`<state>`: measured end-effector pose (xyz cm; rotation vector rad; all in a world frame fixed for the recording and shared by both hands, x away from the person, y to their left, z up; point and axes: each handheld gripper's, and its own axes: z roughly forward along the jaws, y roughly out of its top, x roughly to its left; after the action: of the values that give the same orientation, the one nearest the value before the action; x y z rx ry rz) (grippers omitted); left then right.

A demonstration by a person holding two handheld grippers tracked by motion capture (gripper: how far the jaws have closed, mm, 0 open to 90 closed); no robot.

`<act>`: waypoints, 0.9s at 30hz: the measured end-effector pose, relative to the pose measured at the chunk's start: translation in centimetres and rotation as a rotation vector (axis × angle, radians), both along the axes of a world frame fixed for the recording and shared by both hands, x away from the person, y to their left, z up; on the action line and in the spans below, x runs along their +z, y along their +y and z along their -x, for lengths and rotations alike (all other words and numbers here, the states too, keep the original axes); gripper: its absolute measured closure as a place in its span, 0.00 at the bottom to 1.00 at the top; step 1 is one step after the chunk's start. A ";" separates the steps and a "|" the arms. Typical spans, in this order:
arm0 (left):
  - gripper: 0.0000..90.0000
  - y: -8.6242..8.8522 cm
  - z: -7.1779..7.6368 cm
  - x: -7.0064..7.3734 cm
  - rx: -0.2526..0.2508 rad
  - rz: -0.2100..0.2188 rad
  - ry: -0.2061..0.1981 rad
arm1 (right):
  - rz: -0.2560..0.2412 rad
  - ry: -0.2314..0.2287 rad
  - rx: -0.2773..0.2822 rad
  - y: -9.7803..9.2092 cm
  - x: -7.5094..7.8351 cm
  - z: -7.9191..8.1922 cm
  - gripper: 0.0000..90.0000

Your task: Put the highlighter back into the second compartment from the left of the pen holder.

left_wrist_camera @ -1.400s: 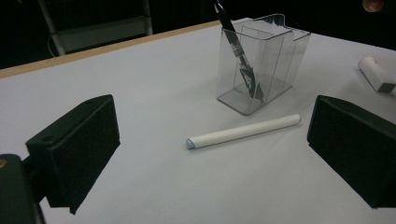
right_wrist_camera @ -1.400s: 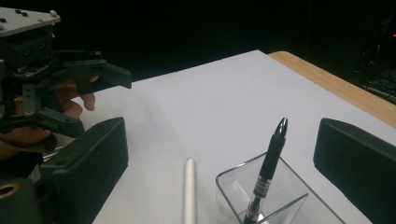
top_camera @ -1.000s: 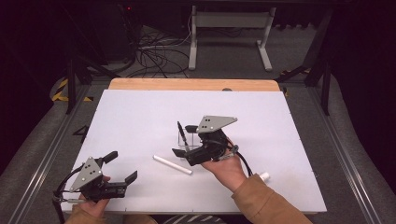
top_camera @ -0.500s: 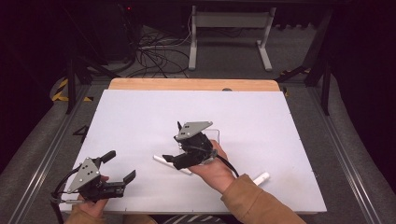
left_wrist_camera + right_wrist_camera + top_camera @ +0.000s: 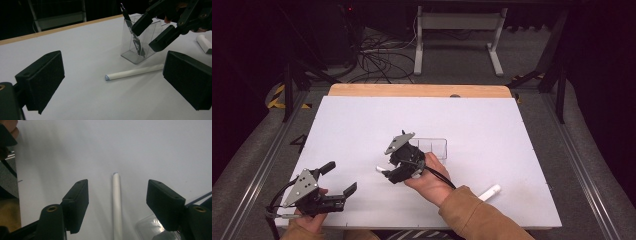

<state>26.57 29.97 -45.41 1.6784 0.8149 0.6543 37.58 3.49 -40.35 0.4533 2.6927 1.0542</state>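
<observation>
The white pen [image 5: 116, 205] is seen lying flat on the table [image 5: 512, 150], framed between the 2 spread jaws of the right gripper [image 5: 117, 202], touched by neither. In the left gripper view, the pen [image 5: 133, 72] is found at 1 o'clock, just before the clear holder [image 5: 136, 40]; 1 dark pen [image 5: 131, 30] is stood inside it. The left gripper [image 5: 339, 178] is held wide apart near the table's front edge, gripping nothing. A second white pen [image 5: 488, 192] is spotted at 4 o'clock from the right hand.

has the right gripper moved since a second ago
Yes. The right gripper has moved left and nearer the table's front edge, coming over the white tube, jaws open astride it.
</observation>
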 end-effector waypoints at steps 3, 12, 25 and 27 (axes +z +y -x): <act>0.05 0.0 0.0 0.0 0.000 0.001 0.000 | 0.030 0.004 -0.002 0.5 -0.4 0.0 0.41; 0.05 0.1 0.0 0.0 0.001 0.001 0.000 | 0.073 0.028 0.000 1.4 -1.2 -0.1 0.45; 0.05 0.0 0.0 0.0 -0.002 0.002 0.000 | 0.137 -0.023 0.006 2.5 -2.1 0.4 0.50; 0.05 0.0 -0.1 0.0 -0.004 0.002 0.002 | 0.136 -0.024 0.012 2.6 -2.2 0.5 0.51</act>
<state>26.63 29.99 -45.42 1.6782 0.8129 0.6492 37.06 6.09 -42.54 0.3975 2.7272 0.8669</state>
